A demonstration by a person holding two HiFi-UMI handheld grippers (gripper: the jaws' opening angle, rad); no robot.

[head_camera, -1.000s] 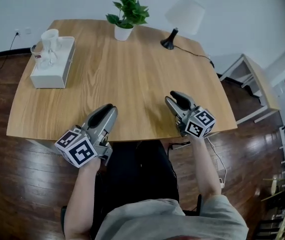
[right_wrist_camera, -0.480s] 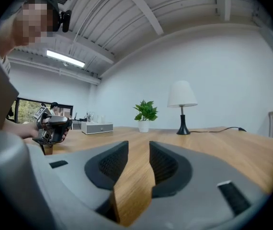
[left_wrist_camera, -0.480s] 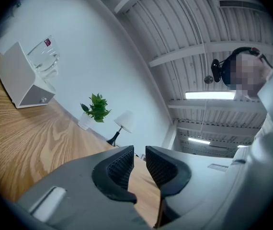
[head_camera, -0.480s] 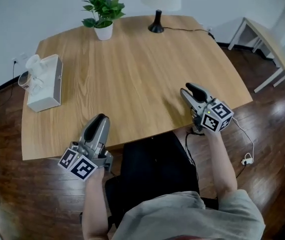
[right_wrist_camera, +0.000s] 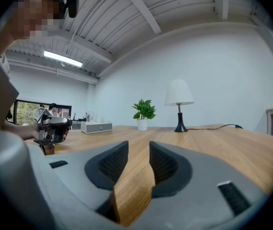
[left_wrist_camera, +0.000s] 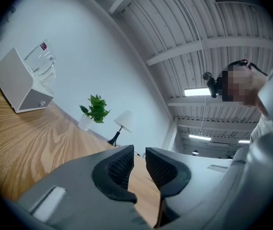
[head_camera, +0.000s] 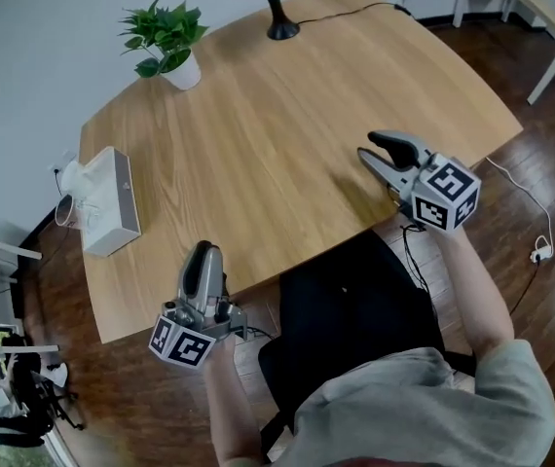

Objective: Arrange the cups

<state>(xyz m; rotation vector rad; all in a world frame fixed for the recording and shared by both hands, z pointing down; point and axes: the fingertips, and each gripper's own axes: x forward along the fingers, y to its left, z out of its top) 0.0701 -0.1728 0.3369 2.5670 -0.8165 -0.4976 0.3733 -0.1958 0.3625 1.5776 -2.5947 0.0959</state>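
The cups (head_camera: 72, 177) stand on top of a white box (head_camera: 114, 204) at the left edge of the counter (head_camera: 287, 134), and they are the only cups in view. The left tool (head_camera: 203, 251) hovers at the counter's near edge, its jaws a narrow gap apart with nothing between them. From this tool the cups lie ahead and off to the left, near but not yet within reach. In the left gripper view they sit high and left of the line along which the tool points, with a clear glass (left_wrist_camera: 40, 63) showing on the box. The box's long side runs along the counter's edge, roughly in line with the left tool's own pointing direction. By my judgement, reaching the cups calls for a swing to the left rather than a straight push forward. The right tool (head_camera: 368, 146) hangs over the counter's right edge, also slightly parted, with only bare wood between its jaws. From it the cups lie far off to the left, well apart across the full width of the counter. The left tool is therefore plainly the nearer one, and probably the one to take the first cup.
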